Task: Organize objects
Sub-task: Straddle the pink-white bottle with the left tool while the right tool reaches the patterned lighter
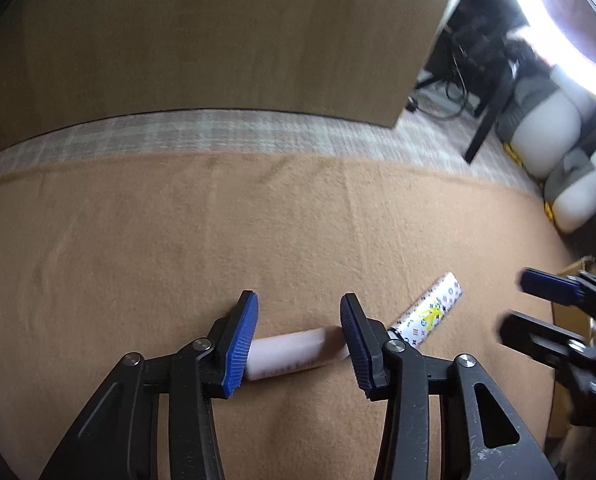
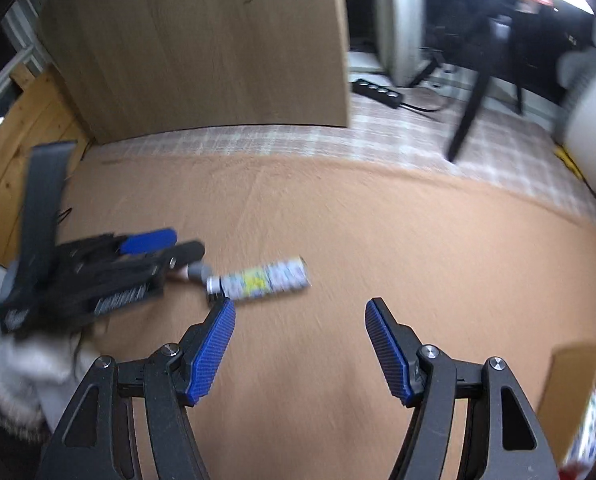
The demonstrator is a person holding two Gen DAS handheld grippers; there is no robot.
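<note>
A pale pink tube (image 1: 293, 348) lies crosswise on the tan cloth (image 1: 177, 240), between the open jaws of my left gripper (image 1: 300, 340), which stand around its two ends without closing. A white patterned tube (image 1: 428, 310) with a yellow mark lies just right of it. In the right wrist view the patterned tube (image 2: 265, 279) lies ahead and left of my open, empty right gripper (image 2: 300, 354). My left gripper (image 2: 153, 246) shows there at the left, and my right gripper (image 1: 514, 300) shows at the right edge of the left wrist view.
A large wooden panel (image 1: 201, 32) stands behind the cloth on a checked floor mat (image 1: 217, 132). Plush penguins (image 1: 578, 188) and a black stand leg (image 1: 490, 116) are at the right. A power strip (image 2: 378, 92) lies on the floor. A cardboard box (image 2: 570, 392) is at the near right.
</note>
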